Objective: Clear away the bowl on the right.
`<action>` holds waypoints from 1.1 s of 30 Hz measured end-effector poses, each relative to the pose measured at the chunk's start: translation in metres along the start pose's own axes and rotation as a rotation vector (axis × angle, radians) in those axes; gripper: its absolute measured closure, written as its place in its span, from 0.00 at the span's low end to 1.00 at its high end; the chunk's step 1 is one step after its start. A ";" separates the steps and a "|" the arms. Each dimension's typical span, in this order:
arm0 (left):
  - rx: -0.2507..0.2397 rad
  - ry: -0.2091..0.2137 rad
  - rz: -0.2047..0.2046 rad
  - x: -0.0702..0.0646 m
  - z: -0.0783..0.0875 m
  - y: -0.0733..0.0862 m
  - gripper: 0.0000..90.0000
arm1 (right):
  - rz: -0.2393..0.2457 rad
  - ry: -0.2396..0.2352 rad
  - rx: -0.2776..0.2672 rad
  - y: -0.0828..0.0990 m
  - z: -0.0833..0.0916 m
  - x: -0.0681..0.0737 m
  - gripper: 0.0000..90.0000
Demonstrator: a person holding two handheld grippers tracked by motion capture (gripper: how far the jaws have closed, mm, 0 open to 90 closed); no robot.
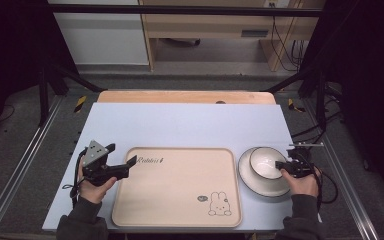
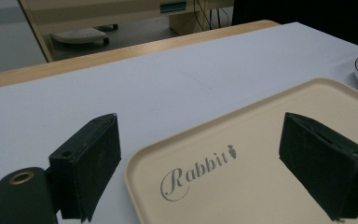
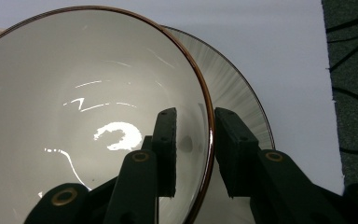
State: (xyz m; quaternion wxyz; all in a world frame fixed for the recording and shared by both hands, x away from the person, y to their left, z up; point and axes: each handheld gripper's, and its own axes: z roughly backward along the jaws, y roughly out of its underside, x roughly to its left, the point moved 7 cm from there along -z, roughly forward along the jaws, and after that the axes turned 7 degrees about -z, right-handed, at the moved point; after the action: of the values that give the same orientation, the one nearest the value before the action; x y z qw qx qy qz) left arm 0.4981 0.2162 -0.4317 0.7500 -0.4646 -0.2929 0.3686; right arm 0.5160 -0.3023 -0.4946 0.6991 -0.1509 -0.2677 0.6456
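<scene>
The table [image 1: 180, 125] carries a beige rabbit-print tray [image 1: 177, 187]. Right of the tray, a white bowl [image 1: 265, 162] sits on a plate [image 1: 252, 182]. The right gripper [image 3: 195, 149] straddles the bowl's rim, jaws narrowly apart around it. The left gripper [image 2: 200, 163] hangs released over the tray's corner.

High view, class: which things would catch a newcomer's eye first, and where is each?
A beige tray with a rabbit drawing lies mid-table. To its right a white bowl sits on a plate, and the right gripper straddles the bowl's rim. The left gripper hangs open at the tray's left edge.
</scene>
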 end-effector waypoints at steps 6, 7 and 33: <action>0.001 0.001 0.001 0.000 0.000 0.000 0.14 | -0.026 -0.014 0.011 0.000 0.000 0.001 0.81; 0.001 0.000 0.001 0.000 0.000 0.000 0.14 | -0.033 -0.019 0.013 0.000 -0.001 0.001 0.82; 0.005 0.001 0.000 0.000 -0.001 0.001 0.14 | -0.067 -0.067 0.026 0.001 -0.001 0.000 0.87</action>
State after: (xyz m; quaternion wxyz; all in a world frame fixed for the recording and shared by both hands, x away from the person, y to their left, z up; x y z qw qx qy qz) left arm 0.4983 0.2159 -0.4324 0.7513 -0.4630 -0.2918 0.3689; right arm 0.5157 -0.3021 -0.4963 0.7130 -0.1109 -0.2873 0.6300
